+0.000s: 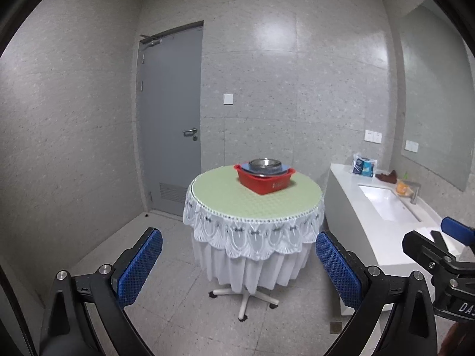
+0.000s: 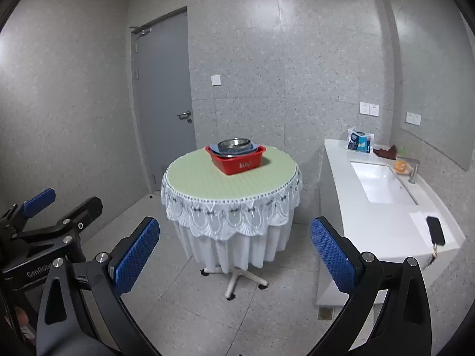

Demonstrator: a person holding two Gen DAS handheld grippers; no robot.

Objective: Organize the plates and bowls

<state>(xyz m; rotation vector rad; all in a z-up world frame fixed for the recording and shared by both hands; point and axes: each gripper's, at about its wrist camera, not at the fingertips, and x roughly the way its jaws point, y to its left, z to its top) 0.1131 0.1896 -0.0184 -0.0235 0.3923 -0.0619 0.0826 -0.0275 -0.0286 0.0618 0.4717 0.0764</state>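
Note:
A red plastic basin (image 1: 265,180) (image 2: 237,161) stands at the far side of a round table (image 1: 252,204) (image 2: 204,184) with a green top and white lace cloth. In it lie a blue plate (image 1: 245,167) (image 2: 214,147) and a steel bowl (image 1: 265,163) (image 2: 234,143) on top. My left gripper (image 1: 239,261) is open and empty, well short of the table. My right gripper (image 2: 234,250) is open and empty too, at a like distance. Each gripper also shows at the edge of the other's view.
A white counter (image 2: 383,222) with a sink (image 2: 383,184) and tap runs along the right wall. On it lie a tissue pack (image 2: 359,142), a brown cloth, an orange item and a black phone (image 2: 435,230). A grey door (image 2: 161,98) is behind the table.

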